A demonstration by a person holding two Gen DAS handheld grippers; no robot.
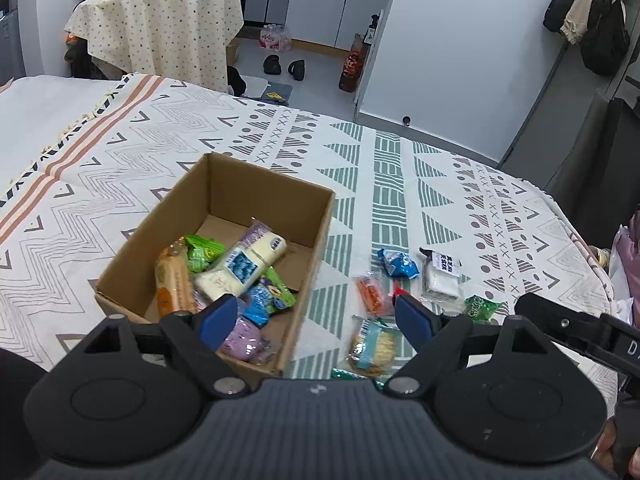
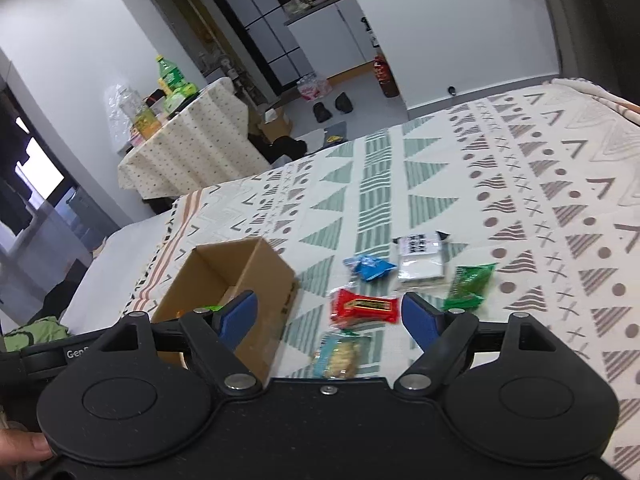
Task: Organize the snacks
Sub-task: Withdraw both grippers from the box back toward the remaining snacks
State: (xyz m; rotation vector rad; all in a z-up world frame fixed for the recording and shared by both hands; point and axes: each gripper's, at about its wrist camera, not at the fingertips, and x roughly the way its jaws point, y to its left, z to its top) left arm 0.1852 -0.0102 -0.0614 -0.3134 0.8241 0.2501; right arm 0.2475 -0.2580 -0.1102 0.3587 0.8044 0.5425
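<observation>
A brown cardboard box (image 1: 316, 232) (image 2: 268, 268) sits on the patterned bedspread and holds several snack packets, among them a long white one (image 1: 244, 264). Right of it lie loose snacks: a red packet (image 2: 364, 307), a blue one (image 1: 398, 263) (image 2: 372, 267), a white pack (image 1: 442, 276) (image 2: 422, 260), a green one (image 1: 480, 307) (image 2: 470, 284) and a cracker pack (image 1: 374, 346) (image 2: 340, 354). My left gripper (image 1: 316, 320) hangs open over the box's near right corner. My right gripper (image 2: 330, 316) is open above the red packet, holding nothing.
The bedspread (image 1: 160, 148) reaches its far edge, where floor with shoes (image 1: 286, 66) begins. A cloth-covered side table (image 1: 160, 24) with bottles stands beyond. Coats (image 1: 592, 12) hang at the right. Part of the right gripper's body (image 1: 580, 328) shows at the lower right of the left wrist view.
</observation>
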